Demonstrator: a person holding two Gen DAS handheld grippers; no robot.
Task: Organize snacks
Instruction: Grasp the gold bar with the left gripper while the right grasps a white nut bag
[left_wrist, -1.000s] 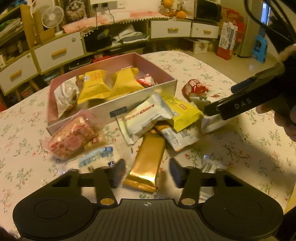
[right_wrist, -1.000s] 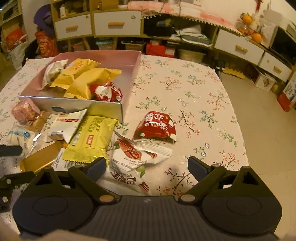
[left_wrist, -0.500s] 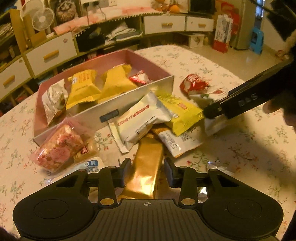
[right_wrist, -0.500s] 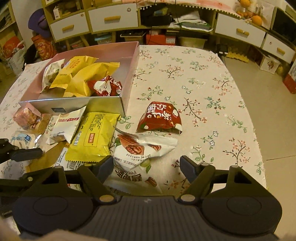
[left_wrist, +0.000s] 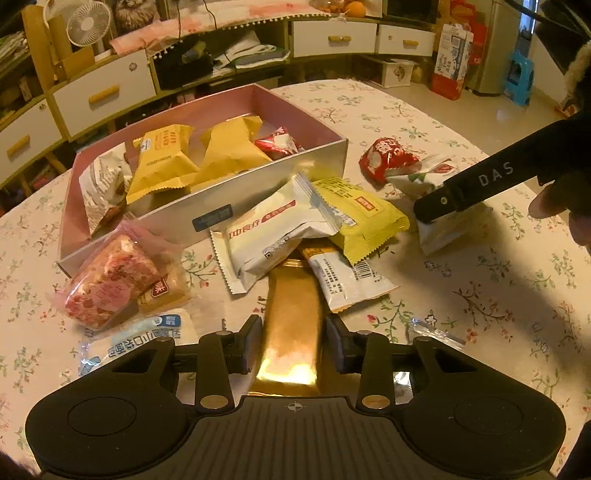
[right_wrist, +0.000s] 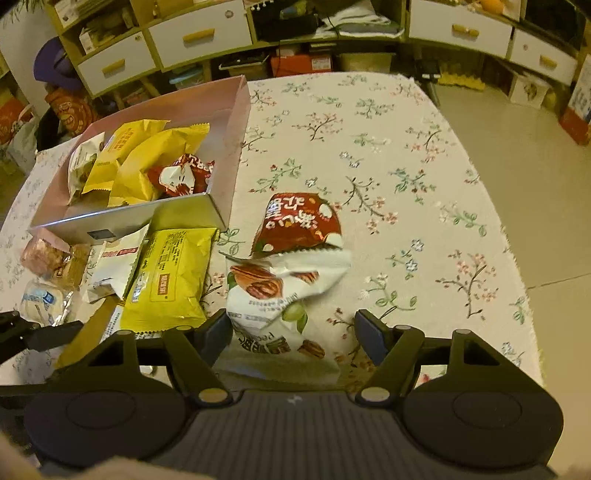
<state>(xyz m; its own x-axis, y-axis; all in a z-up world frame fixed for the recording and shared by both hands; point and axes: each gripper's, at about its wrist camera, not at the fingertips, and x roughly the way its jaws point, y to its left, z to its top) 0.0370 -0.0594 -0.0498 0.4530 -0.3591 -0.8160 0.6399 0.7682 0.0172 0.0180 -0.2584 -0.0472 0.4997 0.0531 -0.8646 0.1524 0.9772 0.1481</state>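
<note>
Left gripper (left_wrist: 293, 341): jaws nearly closed on the gold-wrapped bar (left_wrist: 291, 314), pads touching both long edges.
Right gripper (right_wrist: 291, 334): jaws wide apart, straddling the white pecan packet (right_wrist: 280, 295); nothing gripped.
Gold bar's far end: tucked beneath the white sachet (left_wrist: 273, 229) and the barcode-printed packet (left_wrist: 351, 277).
Yellow packet (right_wrist: 170, 277): on the cloth, just before the box.
Red packet (right_wrist: 299, 223): touching the pecan packet's far edge.
Pink box (left_wrist: 258, 99): beyond the loose heap, holding yellow, white and red packets.
Risk: lifting the bar likely drags the overlapping packets; the glossy foil may slip; the crumpled pecan packet may fold and escape.
</note>
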